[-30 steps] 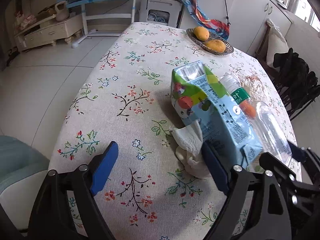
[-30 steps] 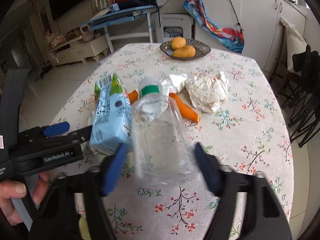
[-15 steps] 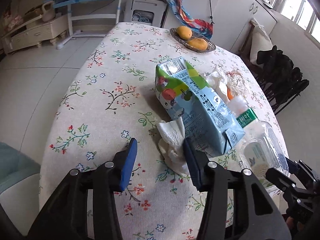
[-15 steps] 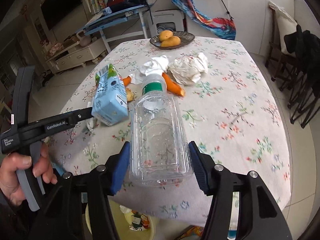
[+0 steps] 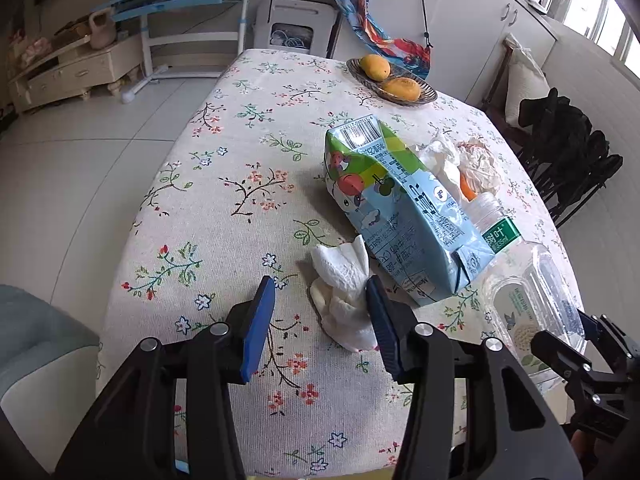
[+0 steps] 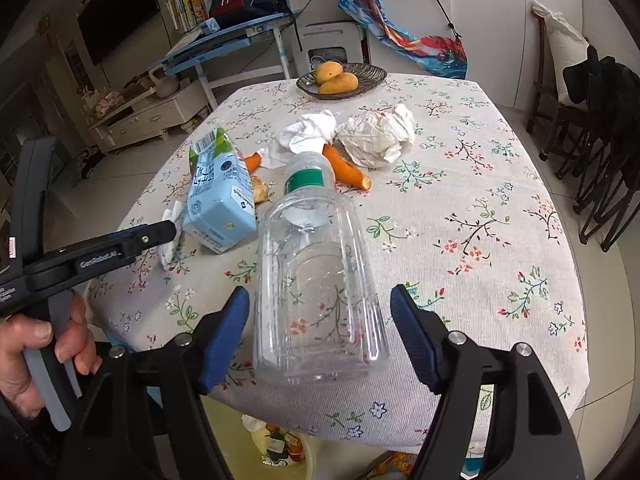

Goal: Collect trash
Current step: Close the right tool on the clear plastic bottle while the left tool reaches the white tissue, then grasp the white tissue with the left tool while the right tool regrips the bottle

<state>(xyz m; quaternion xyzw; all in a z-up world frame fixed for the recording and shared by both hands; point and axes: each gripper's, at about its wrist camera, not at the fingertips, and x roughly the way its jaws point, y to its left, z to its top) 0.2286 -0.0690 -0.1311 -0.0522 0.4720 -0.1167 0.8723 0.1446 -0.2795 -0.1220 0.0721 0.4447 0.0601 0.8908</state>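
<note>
A clear plastic bottle (image 6: pixel 320 292) with a green label lies on the flowered tablecloth near the front edge. My right gripper (image 6: pixel 320 340) straddles its base; the jaws are opening, and a gap shows between each blue pad and the bottle. In the left wrist view a crumpled white tissue (image 5: pixel 344 292) lies between the fingers of my left gripper (image 5: pixel 320 324), against the right finger and clear of the left one. That gripper stands half open. A blue-green milk carton (image 5: pixel 400 208) lies just behind the tissue, beside the bottle (image 5: pixel 528 288).
Behind the bottle lie carrot pieces (image 6: pixel 346 168), a crumpled paper ball (image 6: pixel 376 136) and another tissue (image 6: pixel 312 132). A dish (image 6: pixel 360 80) of mangoes stands at the far edge. A yellow trash bin (image 6: pixel 280 448) sits below the front edge. Dark chairs (image 6: pixel 600 140) stand on the right.
The left jaws narrowed around the tissue and stayed there. The right gripper drew the bottle toward the table's front edge, then spread its jaws and let go of it.
</note>
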